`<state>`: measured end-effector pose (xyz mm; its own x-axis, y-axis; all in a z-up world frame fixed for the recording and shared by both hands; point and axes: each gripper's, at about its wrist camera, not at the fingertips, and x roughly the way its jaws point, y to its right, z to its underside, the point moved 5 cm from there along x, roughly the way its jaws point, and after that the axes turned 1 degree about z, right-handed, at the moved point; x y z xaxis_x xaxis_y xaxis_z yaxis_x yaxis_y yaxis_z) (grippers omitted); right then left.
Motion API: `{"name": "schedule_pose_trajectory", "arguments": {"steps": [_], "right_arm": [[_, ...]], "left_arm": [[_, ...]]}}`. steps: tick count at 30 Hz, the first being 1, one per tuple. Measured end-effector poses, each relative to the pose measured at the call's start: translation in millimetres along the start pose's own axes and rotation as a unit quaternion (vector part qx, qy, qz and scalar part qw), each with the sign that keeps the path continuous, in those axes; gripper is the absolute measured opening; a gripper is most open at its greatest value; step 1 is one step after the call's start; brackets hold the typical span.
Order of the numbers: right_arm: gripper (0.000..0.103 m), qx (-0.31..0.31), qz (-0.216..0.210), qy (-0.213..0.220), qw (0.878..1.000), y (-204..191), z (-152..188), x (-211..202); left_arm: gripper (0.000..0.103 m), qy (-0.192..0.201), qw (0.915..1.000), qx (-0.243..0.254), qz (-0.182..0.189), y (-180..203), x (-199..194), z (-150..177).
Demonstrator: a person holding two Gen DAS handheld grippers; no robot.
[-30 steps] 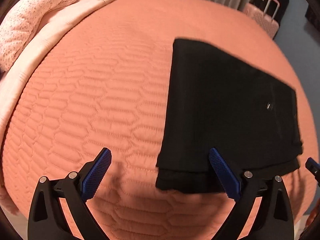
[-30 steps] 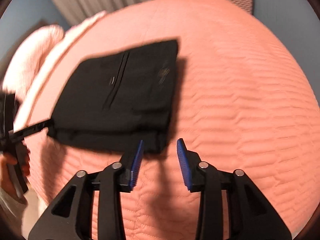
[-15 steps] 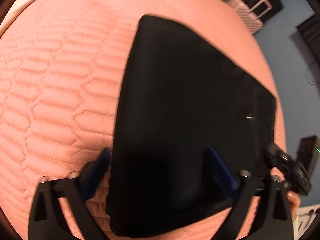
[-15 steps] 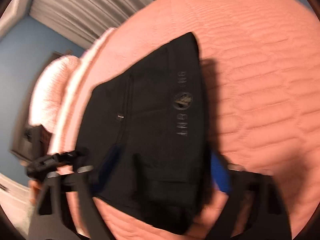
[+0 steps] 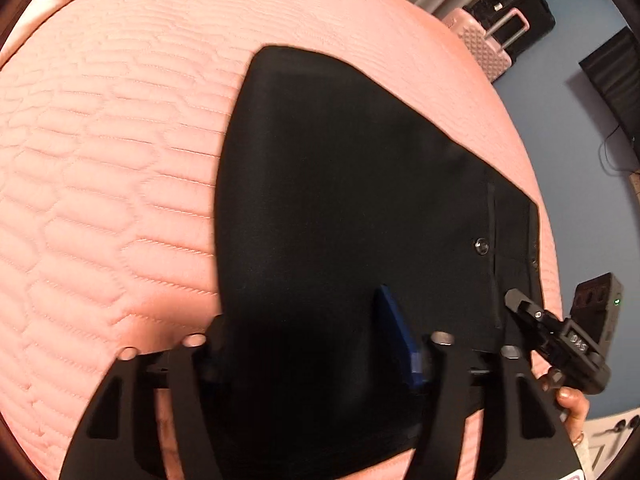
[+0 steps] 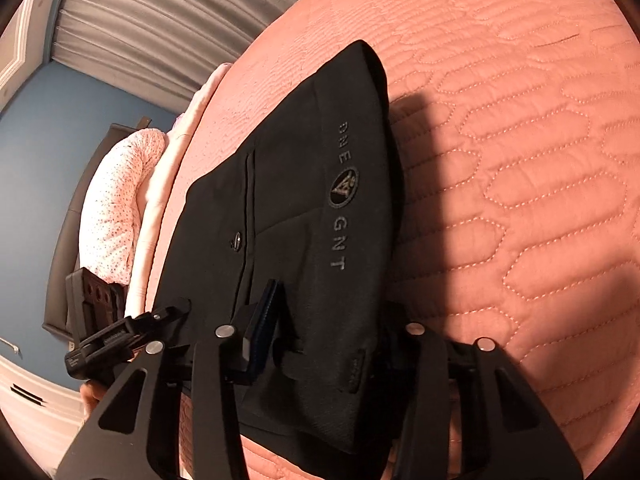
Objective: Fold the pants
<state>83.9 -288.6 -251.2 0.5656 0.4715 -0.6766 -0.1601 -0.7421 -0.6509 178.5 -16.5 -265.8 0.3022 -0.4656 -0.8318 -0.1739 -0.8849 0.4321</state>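
Observation:
Black folded pants (image 5: 340, 200) lie on a salmon quilted bedspread (image 5: 100, 160). My left gripper (image 5: 304, 340) straddles their near left corner and its jaws are closing. The blue right pad (image 5: 396, 336) rests on the cloth, and the left finger is hidden at the pants' edge. In the right wrist view the pants (image 6: 300, 200) show grey lettering and a button. My right gripper (image 6: 324, 336) is closing on the near waistband end. Cloth bulges against its left pad (image 6: 264, 320), and the pants hide the right finger.
A pink suitcase (image 5: 484, 48) and a black one (image 5: 516, 4) stand past the bed's far corner. A dotted pillow (image 6: 116, 208) lies at the head of the bed, under grey curtains (image 6: 160, 20). A hand (image 5: 572, 404) holds the right gripper.
Both grippers have dropped onto the near edge of the pants and tipped downward. Their jaws have narrowed, and the cloth now sits between them instead of ahead.

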Motion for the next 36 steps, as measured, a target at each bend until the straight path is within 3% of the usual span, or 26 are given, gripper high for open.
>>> {"name": "schedule_pose_trajectory", "arguments": {"steps": [1, 5, 8, 10, 12, 17, 22, 30, 36], "right_arm": [[0.043, 0.002, 0.000, 0.001, 1.000, 0, 0, 0], [0.041, -0.002, 0.006, 0.004, 1.000, 3, 0, -4], [0.034, 0.001, 0.010, 0.006, 1.000, 0, 1, -7], [0.030, -0.007, 0.019, 0.009, 1.000, -8, 2, -6], [0.027, -0.018, 0.028, 0.013, 0.999, -21, 5, -11], [0.024, -0.050, 0.037, 0.030, 0.998, -49, 13, -34], [0.024, -0.071, 0.031, 0.053, 0.996, -72, -7, -48], [0.023, -0.138, 0.029, 0.094, 0.986, -119, -102, -33], [0.025, -0.152, 0.028, 0.151, 0.976, -144, -191, 9]], "left_arm": [[0.084, -0.006, 0.9999, 0.010, 0.001, 5, 7, -2], [0.088, -0.009, 0.9978, 0.037, -0.053, 22, 15, 4], [0.066, 0.003, 0.9977, 0.031, -0.060, 18, 4, 5], [0.033, 0.011, 0.9983, 0.027, -0.050, 14, -9, 7], [0.023, 0.018, 0.9994, 0.013, -0.027, 11, -23, 9], [0.020, 0.049, 0.9985, 0.021, -0.014, 25, -56, 15], [0.020, 0.084, 0.9963, 0.019, -0.006, 32, -83, 1], [0.020, 0.139, 0.9878, 0.067, -0.020, 61, -98, -91], [0.022, 0.191, 0.9772, 0.085, -0.040, 66, -82, -195]]}}
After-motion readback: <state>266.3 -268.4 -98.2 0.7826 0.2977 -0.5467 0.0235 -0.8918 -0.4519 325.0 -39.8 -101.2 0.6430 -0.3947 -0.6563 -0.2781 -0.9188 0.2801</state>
